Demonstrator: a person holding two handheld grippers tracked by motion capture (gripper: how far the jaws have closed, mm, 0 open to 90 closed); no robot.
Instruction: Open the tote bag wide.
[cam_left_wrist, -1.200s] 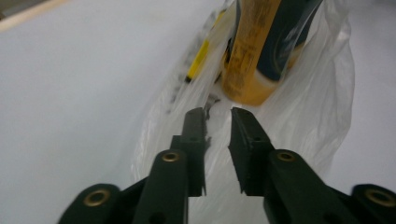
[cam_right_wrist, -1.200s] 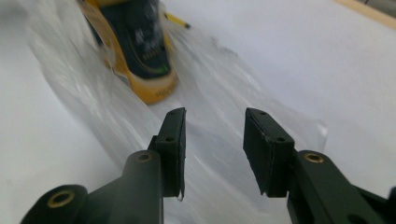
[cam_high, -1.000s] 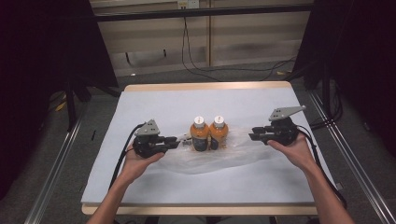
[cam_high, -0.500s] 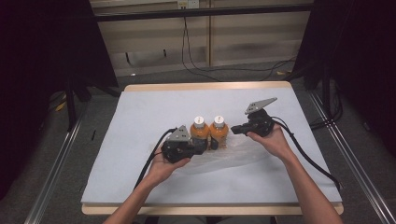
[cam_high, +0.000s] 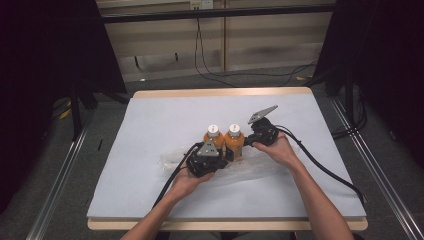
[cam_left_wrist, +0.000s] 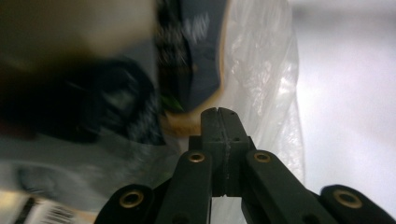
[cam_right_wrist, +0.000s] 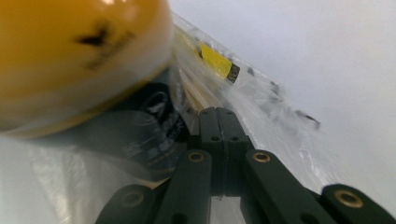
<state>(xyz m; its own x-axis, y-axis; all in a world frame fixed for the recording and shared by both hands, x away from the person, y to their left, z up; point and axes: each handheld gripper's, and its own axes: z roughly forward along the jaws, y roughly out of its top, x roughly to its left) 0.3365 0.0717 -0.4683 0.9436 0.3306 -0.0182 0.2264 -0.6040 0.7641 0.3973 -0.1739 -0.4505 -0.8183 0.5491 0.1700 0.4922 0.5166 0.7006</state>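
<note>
Two orange bottles with white caps, the left bottle (cam_high: 212, 138) and the right bottle (cam_high: 233, 137), stand side by side mid-table inside a clear plastic bag (cam_high: 262, 167). My left gripper (cam_high: 224, 158) is shut, its tips at the bottles' base from the front left. In the left gripper view its jaws (cam_left_wrist: 218, 113) meet against the bag film (cam_left_wrist: 268, 84) beside a dark bottle label (cam_left_wrist: 198, 56). My right gripper (cam_high: 246, 142) is shut at the right bottle's side. Its closed tips (cam_right_wrist: 218, 112) lie on the bag (cam_right_wrist: 266, 100) under the orange bottle (cam_right_wrist: 79, 56). Whether film is pinched is unclear.
The table (cam_high: 160, 120) is covered by a white sheet with a wooden edge. Black cables (cam_high: 320, 167) trail from both grippers over the sheet toward the front. Metal rails (cam_high: 55, 180) run along the floor on both sides, and dark stands flank the table.
Both hands have come inward from the bag's two ends to the bottles. The left went right, the right went left and slightly away. The bottles have stayed in place.
</note>
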